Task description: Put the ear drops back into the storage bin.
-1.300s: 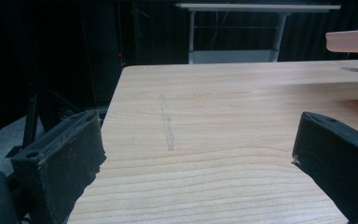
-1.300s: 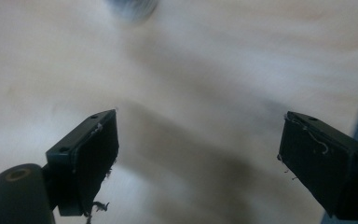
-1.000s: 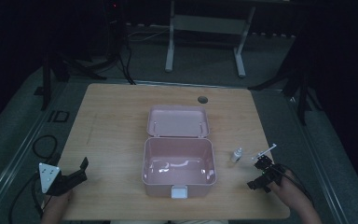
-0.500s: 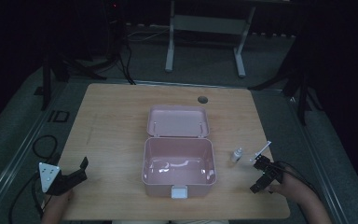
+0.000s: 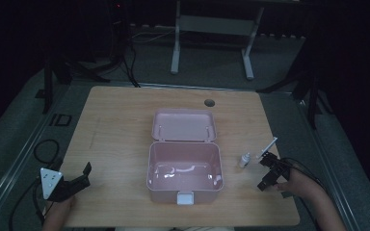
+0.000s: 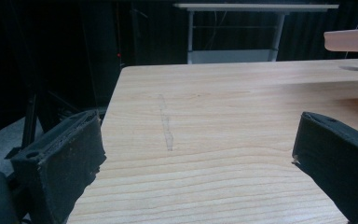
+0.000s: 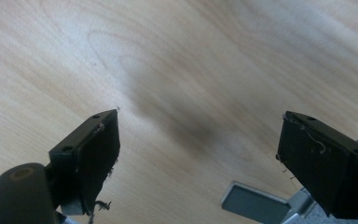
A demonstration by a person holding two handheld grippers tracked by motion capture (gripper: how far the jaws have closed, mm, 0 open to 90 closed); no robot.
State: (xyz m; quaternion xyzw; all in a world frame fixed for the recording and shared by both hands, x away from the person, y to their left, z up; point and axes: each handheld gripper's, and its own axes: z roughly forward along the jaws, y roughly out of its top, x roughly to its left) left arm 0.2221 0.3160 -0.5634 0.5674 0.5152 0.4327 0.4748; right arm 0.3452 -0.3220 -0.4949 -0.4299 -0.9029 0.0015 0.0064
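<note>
I'm in a lab / recording setup, not a home: bare wooden table point(image 5: 125, 120) w/ cable hole point(image 5: 209, 103), dark surroundings, grey carpet floor, loose cables point(image 5: 43, 149) beside the table, metal-legged bench point(image 5: 212, 24) at the back, black stands point(image 5: 53, 72) at the sides.

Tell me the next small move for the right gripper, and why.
Probably swing the right gripper toward the small white bottle standing beside the open pink box. Its jaws are wide apart with nothing between them, aimed at bare table, so it needs to face the bottle before closing. The left gripper rests open, far from it.
</note>
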